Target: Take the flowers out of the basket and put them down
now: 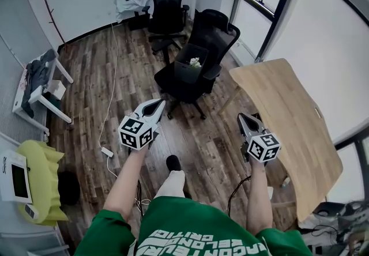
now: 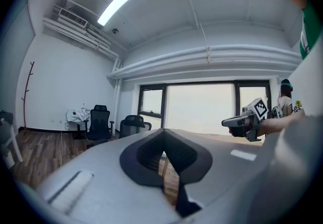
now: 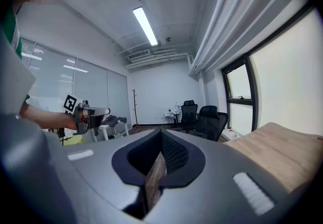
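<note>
Grey left gripper (image 1: 155, 107) and grey right gripper (image 1: 243, 117), jaws pressed together, empty, white flowers (image 1: 195, 62) in dark basket (image 1: 184, 73) on black office chair (image 1: 217, 31).

Left gripper (image 1: 157, 107), right gripper (image 1: 243, 118): jaws together, empty.

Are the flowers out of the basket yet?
Not yet. Nothing looks done: the flowers sit in the basket on the black chair. In hand: nothing. The left gripper and the right gripper are both shut and empty, well short of the chair. Left to do: reach the basket, lift the flowers out and put them down.
</note>
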A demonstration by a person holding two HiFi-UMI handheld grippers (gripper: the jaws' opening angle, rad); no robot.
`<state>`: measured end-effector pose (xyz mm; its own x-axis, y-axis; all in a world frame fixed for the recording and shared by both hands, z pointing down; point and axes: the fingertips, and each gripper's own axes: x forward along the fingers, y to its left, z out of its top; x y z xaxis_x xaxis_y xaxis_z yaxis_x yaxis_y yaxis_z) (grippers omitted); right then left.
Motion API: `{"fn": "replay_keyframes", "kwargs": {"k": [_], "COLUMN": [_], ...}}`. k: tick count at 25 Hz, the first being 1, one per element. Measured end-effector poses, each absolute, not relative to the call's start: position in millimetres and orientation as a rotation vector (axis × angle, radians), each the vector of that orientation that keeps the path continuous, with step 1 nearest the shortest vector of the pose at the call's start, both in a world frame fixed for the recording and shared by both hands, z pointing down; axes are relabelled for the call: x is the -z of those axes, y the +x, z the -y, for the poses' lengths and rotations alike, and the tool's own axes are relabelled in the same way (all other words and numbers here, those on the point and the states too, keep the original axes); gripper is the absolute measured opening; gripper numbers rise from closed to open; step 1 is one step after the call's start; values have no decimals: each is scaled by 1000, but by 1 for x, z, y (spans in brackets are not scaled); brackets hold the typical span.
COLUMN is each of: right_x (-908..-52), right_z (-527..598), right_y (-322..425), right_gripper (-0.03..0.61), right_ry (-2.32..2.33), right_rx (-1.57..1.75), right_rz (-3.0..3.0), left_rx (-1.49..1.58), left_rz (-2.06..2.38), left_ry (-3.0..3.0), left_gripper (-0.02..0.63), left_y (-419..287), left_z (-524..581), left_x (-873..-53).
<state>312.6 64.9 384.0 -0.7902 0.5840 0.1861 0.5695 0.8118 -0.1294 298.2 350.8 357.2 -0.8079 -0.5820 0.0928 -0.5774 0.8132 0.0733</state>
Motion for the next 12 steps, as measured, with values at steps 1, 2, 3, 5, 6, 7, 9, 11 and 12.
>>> {"fn": "replay_keyframes", "kwargs": {"k": [1,2,3,5,6,7,9,11,12], "right_x": [-385,-385,-385,-386,-386,-386,-386,-385,-384], "right_z": [-64,-63,-63,-64,-65,-66,-66,-68,-70], "right_y": [308,303,297,286,279,271,253,236,228], "right_gripper": [6,6,6,6,6,6,6,6,6], "right_ry": [-896,-893,-890,-886,-885,-882,-875,-867,-863], "right_rx": [-94,-93,-92,-90,-87,-84,-82,-87,-89], "right_rz": [2781,2782,2783,2781,2779,2778,2780,2784,2784], "left_rx": [63,65,68,74,74,75,78,85,89], "left_rz": [2886,2887,2887,2883,2880,2877,2873,2870,2869], "left_ry": [921,917,917,926,932,938,946,951,950], "left_gripper": [18,18,19,18,18,18,18,18,18], "left_y": [293,286,280,267,260,253,235,217,208], "left_z": [-350,-350,-350,-350,-349,-349,-349,-351,-353], "left_x": [-359,-360,-360,-361,-361,-361,-361,-362,-362]}}
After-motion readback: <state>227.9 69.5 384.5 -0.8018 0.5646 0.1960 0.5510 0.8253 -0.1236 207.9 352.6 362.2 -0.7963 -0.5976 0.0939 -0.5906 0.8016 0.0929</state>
